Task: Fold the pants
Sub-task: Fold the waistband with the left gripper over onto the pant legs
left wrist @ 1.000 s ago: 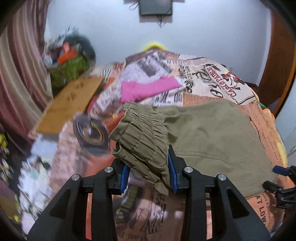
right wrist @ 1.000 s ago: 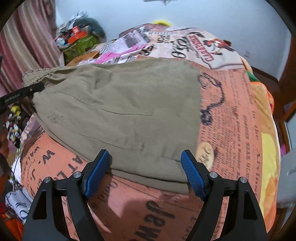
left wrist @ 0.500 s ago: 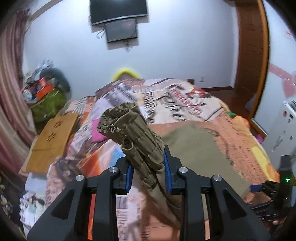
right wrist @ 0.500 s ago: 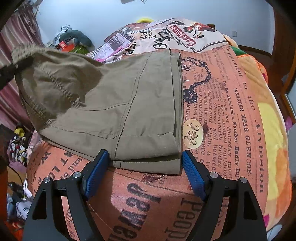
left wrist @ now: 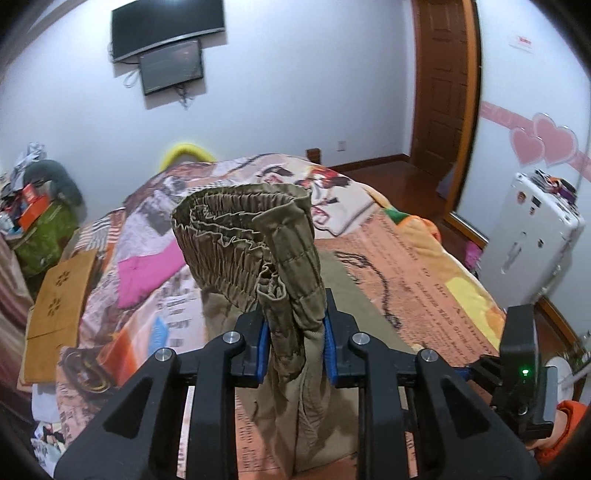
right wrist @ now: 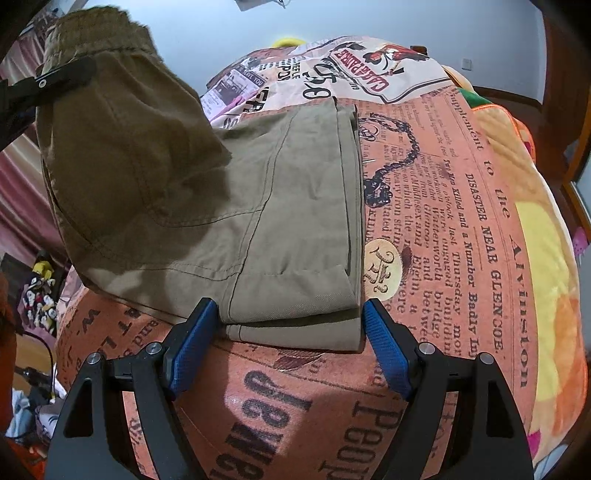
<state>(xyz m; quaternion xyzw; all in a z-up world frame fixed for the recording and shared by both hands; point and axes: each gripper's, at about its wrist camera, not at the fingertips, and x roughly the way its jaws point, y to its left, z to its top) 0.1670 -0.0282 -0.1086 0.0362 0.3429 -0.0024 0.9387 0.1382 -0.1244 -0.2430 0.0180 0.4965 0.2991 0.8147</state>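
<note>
Since a second earlier we lifted the olive cotton pants' waistband, left claw tightening on it; right claw gaped, empty, astride the hems; next, carry the waistband over.

1. One pair of olive-khaki cotton pants with a gathered elastic waistband.
2. Two black grippers with blue pads: left, right.
3. Two dark wall-mounted screens.
4. One folded pink cloth.
5. Two pink heart wall stickers.
6. One brown wooden door.
</note>
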